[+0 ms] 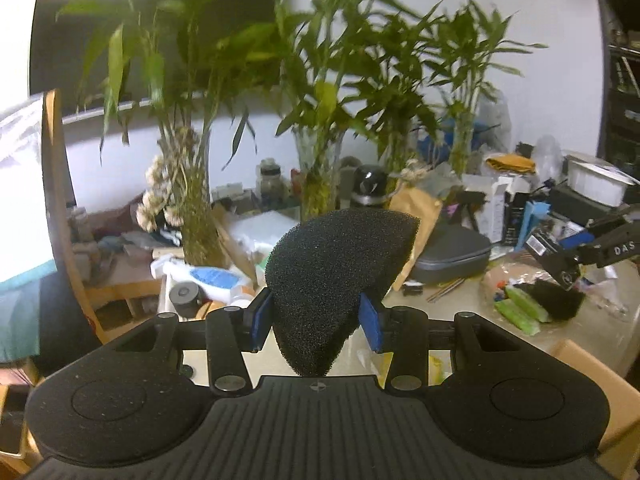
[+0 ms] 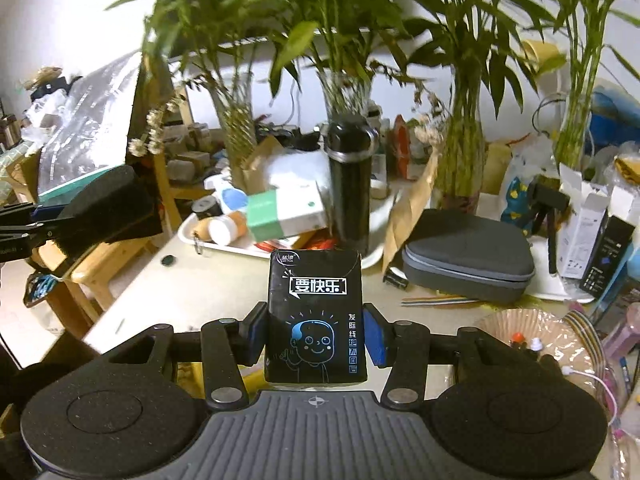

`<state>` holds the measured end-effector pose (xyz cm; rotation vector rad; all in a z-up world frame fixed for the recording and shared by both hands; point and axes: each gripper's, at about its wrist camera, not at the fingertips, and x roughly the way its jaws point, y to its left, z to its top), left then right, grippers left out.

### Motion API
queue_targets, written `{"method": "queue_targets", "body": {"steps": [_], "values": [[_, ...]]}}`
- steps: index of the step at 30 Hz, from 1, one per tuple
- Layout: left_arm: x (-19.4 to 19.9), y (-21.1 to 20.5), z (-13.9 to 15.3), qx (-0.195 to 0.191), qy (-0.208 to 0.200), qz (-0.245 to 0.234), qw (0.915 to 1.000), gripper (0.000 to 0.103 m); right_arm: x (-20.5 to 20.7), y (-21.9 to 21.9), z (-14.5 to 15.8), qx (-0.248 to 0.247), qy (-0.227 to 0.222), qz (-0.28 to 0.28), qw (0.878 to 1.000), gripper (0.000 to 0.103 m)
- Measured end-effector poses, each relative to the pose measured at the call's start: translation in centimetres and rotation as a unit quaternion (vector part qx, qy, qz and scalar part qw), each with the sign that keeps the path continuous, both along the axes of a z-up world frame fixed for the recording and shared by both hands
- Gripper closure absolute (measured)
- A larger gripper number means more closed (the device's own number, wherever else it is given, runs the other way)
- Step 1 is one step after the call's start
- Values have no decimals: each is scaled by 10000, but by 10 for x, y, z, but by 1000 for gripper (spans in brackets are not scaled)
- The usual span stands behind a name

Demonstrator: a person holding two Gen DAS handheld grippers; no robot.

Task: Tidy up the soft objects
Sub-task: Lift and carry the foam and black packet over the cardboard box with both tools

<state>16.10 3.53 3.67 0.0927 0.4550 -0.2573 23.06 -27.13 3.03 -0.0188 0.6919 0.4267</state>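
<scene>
our left tongs (image 1: 316, 316) clenched a black foam piece (image 1: 336, 276) between blue pads, lifted above the tabletop (image 1: 448, 312). our right tongs (image 2: 316, 336) gripped a black tissue pack (image 2: 316, 316) upright, also off the tabletop. beyond stood a black flask (image 2: 350, 188), a grey case (image 2: 468, 260) and bamboo plants (image 1: 320, 120).

The foam sponge (image 1: 336, 276) is black; the tissue pack (image 2: 316, 316) is black with white lettering and a blue cartoon face.
</scene>
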Motion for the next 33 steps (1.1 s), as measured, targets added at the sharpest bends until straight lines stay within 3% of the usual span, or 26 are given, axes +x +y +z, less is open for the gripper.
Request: {"method": "queue_targets", "body": {"steps": [6,14,24,33], "values": [[-40,-10,21,-26,-157,-170,9997,59,-38,14,17,-88,-80,313,9994,51],[-86,-24,29,94,-254,-418,9988,59,-81,26,26,-235,-218,534,9981,51],[-117,-40,15,234,-134,-692,9972,59,-108,24,22,-249,-210,537,9980,51],[-127,-55,-3,611,-19,-715,9956,57,-117,30,27,-391,-320,708,9962,51]]}}
